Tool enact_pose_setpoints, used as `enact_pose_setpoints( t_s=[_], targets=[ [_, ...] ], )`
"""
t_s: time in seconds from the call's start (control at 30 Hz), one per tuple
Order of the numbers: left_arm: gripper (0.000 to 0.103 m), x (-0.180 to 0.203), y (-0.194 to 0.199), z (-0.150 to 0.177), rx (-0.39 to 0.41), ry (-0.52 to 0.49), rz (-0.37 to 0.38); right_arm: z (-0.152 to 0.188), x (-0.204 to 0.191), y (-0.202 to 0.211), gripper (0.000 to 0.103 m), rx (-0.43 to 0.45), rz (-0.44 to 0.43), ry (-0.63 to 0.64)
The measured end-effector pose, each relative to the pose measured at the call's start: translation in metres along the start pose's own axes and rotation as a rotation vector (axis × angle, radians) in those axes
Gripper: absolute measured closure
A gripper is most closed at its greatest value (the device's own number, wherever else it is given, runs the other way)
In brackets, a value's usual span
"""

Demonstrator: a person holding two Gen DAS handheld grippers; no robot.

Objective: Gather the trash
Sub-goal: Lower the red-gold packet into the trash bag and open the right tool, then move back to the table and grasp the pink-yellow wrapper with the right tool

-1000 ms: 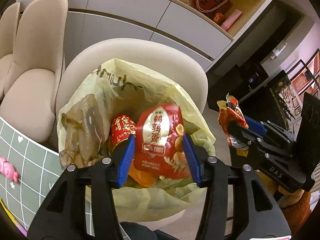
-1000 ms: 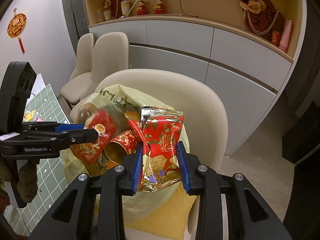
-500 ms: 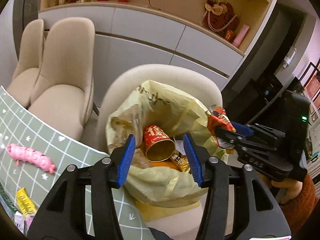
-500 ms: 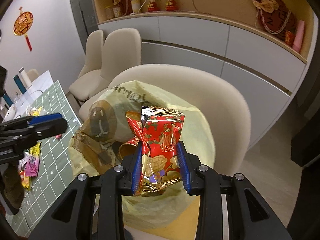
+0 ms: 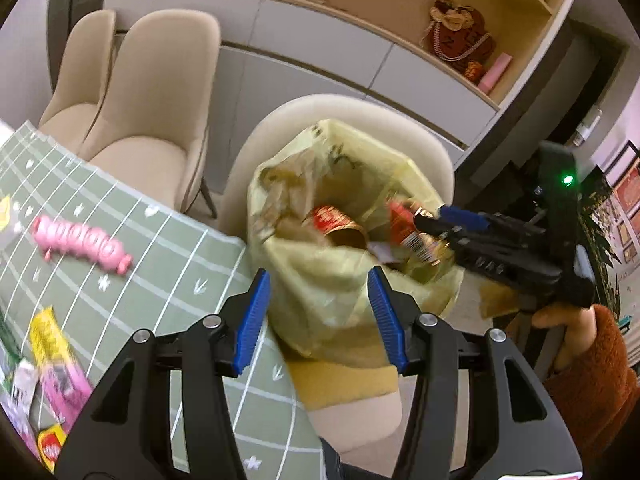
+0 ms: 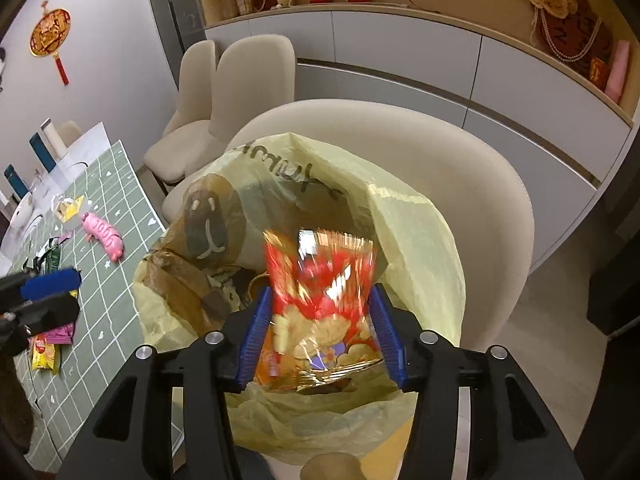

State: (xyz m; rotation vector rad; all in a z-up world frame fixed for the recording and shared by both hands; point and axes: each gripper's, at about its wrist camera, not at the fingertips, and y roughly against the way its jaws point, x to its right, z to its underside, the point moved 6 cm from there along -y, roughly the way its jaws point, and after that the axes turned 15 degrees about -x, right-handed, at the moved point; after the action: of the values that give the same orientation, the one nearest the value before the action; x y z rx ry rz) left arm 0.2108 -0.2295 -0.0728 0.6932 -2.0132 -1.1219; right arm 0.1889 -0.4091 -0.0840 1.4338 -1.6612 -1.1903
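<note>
A yellow plastic trash bag stands open on a beige chair. My right gripper hovers over the bag's mouth and its jaws are opening. A red and gold snack packet sits blurred between the pads, slipping loose. In the left wrist view the same packet hangs at the right gripper's tips above the bag, beside a red can inside it. My left gripper is open and empty, near the table's edge.
The green grid tablecloth holds a pink pig toy and several loose wrappers. Two more beige chairs stand by the cabinet wall. A hand in a rust sleeve holds the right gripper.
My left gripper let its red egg packet fall into the bag and drew back toward the table. The right jaws have spread and the snack packet now blurs between them.
</note>
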Motion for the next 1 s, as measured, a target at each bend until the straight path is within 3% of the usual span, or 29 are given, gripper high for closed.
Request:
enact_pose_setpoints(
  t_s=[0.23, 0.5, 0.6, 0.73, 1.0],
  targets=[
    [0.055, -0.049, 0.028, 0.038, 0.045, 0.095, -0.103, 0.008, -0.018, 0.022, 0.054, 0.050, -0.006, 0.033],
    [0.052, -0.126, 0.069, 0.113, 0.064, 0.260, -0.260, 0.033, -0.076, 0.042, 0.052, 0.107, -0.125, 0.120],
    [0.051, -0.156, 0.084, 0.146, 0.061, 0.332, -0.320, 0.044, -0.106, 0.036, 0.049, 0.092, -0.184, 0.169],
    [0.051, -0.191, 0.107, 0.186, 0.076, 0.417, -0.409, 0.057, -0.142, 0.024, 0.049, 0.063, -0.191, 0.232],
    [0.051, -0.246, 0.125, 0.237, 0.083, 0.564, -0.480, 0.077, -0.202, 0.009, 0.049, 0.032, -0.240, 0.352]
  ],
)
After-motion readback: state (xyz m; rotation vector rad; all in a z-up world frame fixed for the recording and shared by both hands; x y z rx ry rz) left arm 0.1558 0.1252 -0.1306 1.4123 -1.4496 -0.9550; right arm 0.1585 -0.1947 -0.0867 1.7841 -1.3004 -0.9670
